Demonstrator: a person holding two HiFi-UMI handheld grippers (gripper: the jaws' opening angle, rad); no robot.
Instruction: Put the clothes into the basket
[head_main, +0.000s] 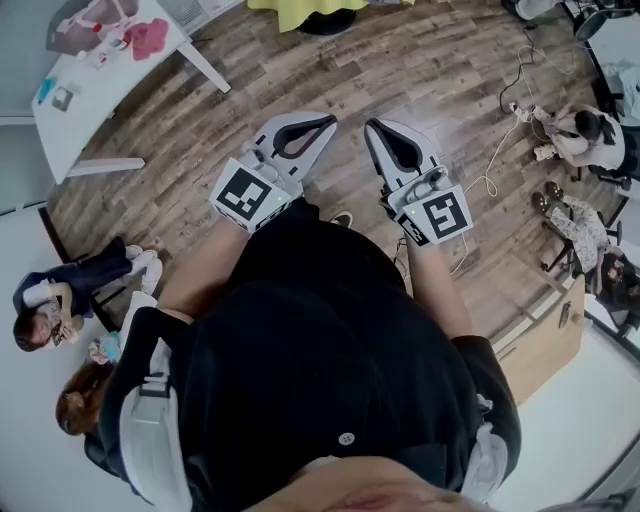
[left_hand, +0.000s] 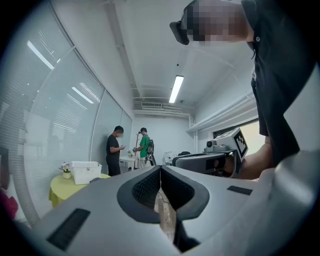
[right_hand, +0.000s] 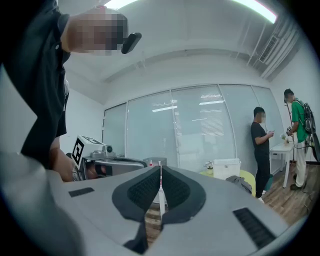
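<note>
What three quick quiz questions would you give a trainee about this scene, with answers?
1. True or false: the left gripper holds a shirt.
2. The white basket stands on: A) the floor, B) a yellow table, C) a chair.
3. Fill in: the right gripper has its jaws ____, with nothing between them.

Key: 1 false, it is empty; 2 B; 3 shut.
</note>
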